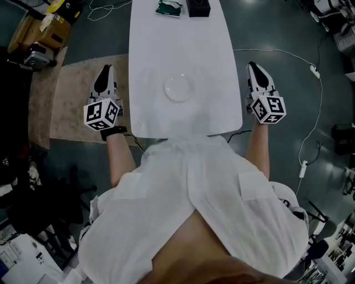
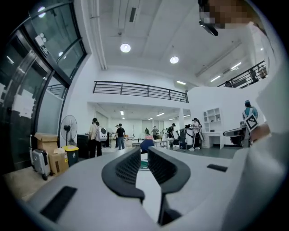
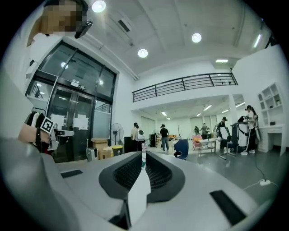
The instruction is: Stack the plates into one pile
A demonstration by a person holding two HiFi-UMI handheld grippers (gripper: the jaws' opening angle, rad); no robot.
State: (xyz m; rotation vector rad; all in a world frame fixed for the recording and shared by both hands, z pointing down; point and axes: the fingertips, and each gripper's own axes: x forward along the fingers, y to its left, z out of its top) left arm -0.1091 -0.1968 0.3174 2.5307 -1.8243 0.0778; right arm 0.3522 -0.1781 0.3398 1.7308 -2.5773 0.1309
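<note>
Left gripper [image 2: 144, 151]: jaws drawn almost together, only a thin slit left, nothing in it. Right gripper [image 3: 143, 156]: same, pads nearly meeting, nothing pinched. Both point level, out across the room, not at the table. In the head view the left gripper [image 1: 106, 70] sits just off the table's left edge, over a beige rug [image 1: 69, 97]. The right gripper [image 1: 253, 66] sits just off the right edge, over bare floor. The white table [image 1: 166, 39] runs between them. The plate pile [image 1: 178, 87] is on it, about midway between the two grippers and roughly level with them, clear of both. It reads as one pale round stack; the number of plates can't be made out. Ahead of both grippers, at the far end of the table, a green item [image 1: 169, 8] lies just beside a black box [image 1: 198, 8]. A white cable [image 1: 302, 58] trails over the floor out past the right gripper. Cardboard boxes [image 1: 39, 30] are ahead of and outboard of the left gripper. Beyond the jaws in both gripper views is an open hall with people standing far off.
</note>
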